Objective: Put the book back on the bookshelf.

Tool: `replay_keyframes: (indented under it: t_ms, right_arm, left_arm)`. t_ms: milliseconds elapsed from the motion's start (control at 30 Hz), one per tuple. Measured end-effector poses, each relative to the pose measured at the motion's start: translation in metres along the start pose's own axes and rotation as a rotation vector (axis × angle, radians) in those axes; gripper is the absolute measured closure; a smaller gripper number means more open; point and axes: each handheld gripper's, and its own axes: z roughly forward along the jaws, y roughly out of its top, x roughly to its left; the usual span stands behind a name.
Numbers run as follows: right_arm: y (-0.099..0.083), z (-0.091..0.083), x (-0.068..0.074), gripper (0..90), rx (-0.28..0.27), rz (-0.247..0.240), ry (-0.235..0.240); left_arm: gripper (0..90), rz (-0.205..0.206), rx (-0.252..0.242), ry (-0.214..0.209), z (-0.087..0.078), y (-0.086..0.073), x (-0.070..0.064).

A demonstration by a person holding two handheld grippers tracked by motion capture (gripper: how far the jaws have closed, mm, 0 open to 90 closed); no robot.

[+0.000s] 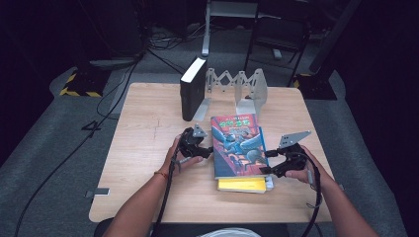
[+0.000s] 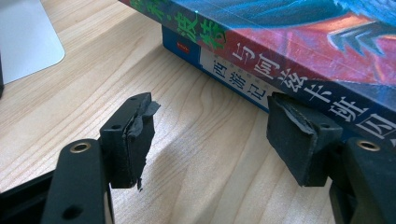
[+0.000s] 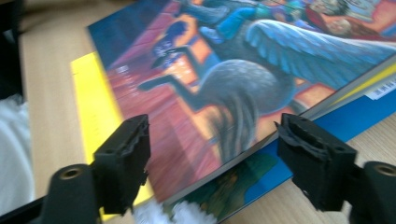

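A stack of books lies in the middle of the wooden table (image 1: 148, 133). The top book (image 1: 237, 143) has a colourful cover with a winged creature (image 3: 219, 70) and Chinese characters on its spine (image 2: 289, 42). Under it lie a blue book (image 2: 224, 77) (image 3: 359, 112) and a yellow book (image 1: 242, 184) (image 3: 91, 102). My left gripper (image 1: 207, 149) (image 2: 210, 109) is open beside the stack's left edge, one pad (image 2: 294, 135) close to the blue book's spine. My right gripper (image 1: 267, 169) (image 3: 215, 126) is open at the stack's near right corner, its jaws straddling the top book's edge.
A black book (image 1: 191, 91) stands upright at the back of the table against a metal folding book rack (image 1: 242, 84), whose flat grey base plate (image 2: 28, 42) lies on the wood. Bare wood spreads left of the stack. Cables and stands cover the floor beyond.
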Motion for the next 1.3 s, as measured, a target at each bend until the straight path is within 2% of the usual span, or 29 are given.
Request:
replay_keyframes:
  t_ms: [67, 133, 233, 267, 333, 433, 500, 567, 600, 667, 833, 967, 1067, 1100, 1133, 1167, 1233, 1300]
  right_arm:
    - [0.002, 0.007, -0.003, 25.3, 0.013, 0.018, -0.033]
    - [0.005, 0.009, -0.006, 26.1, 0.010, 0.039, -0.053]
    - [0.006, 0.011, -0.007, 23.7, 0.015, 0.044, -0.066]
    - [0.007, 0.012, -0.008, 22.9, 0.027, 0.060, -0.066]
    - [0.006, 0.012, -0.010, 21.3, 0.026, 0.061, -0.061]
    - [0.006, 0.014, -0.014, 20.5, 0.025, 0.076, -0.028]
    - [0.006, 0.014, -0.014, 20.3, 0.023, 0.057, -0.033]
    - [0.008, 0.013, -0.010, 21.1, 0.023, 0.021, -0.059]
    - [0.008, 0.012, -0.009, 27.7, 0.017, 0.006, -0.061]
    - [0.009, 0.011, -0.008, 32.9, -0.003, -0.001, -0.066]
    - [0.010, 0.010, -0.008, 33.8, -0.001, -0.011, -0.067]
    - [0.014, 0.011, -0.009, 33.8, 0.026, 0.011, -0.068]
    - [0.016, 0.012, -0.005, 35.3, 0.019, -0.020, -0.096]
    - [0.016, 0.011, -0.004, 40.9, 0.006, -0.032, -0.104]
    - [0.015, 0.010, -0.004, 49.1, -0.020, -0.035, -0.087]
    - [0.015, 0.010, -0.004, 52.0, -0.035, -0.036, -0.073]
    - [0.016, 0.011, -0.002, 54.8, -0.042, -0.066, -0.078]
    - [0.016, 0.011, -0.001, 62.3, -0.050, -0.077, -0.072]
  left_arm:
    - [32.3, 0.000, 0.000, 0.001, 0.000, 0.000, 0.000]
    - [32.4, 0.004, 0.001, 0.009, -0.001, 0.001, -0.001]
    - [32.7, -0.001, 0.000, 0.004, 0.000, 0.000, -0.001]
    - [32.7, -0.002, 0.000, 0.004, 0.000, 0.000, -0.001]
    - [32.7, -0.002, 0.001, 0.005, 0.000, 0.000, -0.001]
    - [33.0, -0.008, -0.001, 0.003, 0.000, 0.000, -0.001]
    - [33.6, -0.006, 0.002, 0.006, 0.001, 0.000, -0.002]
    - [34.5, -0.008, 0.003, 0.004, 0.001, 0.000, -0.002]
    - [34.7, -0.006, 0.004, 0.001, 0.001, 0.000, -0.001]
    - [34.7, -0.007, 0.005, -0.002, 0.001, 0.001, -0.001]
    - [34.7, -0.009, 0.005, -0.002, 0.001, 0.001, -0.001]
    - [34.7, -0.006, 0.007, 0.000, 0.001, 0.001, -0.001]
    - [34.3, -0.007, 0.009, -0.003, 0.002, 0.001, 0.000]
    - [33.6, -0.004, 0.008, -0.010, 0.002, 0.001, 0.001]
    - [32.8, -0.003, 0.006, -0.010, 0.002, 0.000, 0.001]
    - [31.2, -0.011, 0.004, -0.008, 0.001, 0.000, 0.003]
    - [30.6, -0.023, -0.006, -0.018, -0.002, -0.001, 0.006]
    - [30.5, -0.028, -0.013, -0.011, -0.004, -0.001, 0.009]
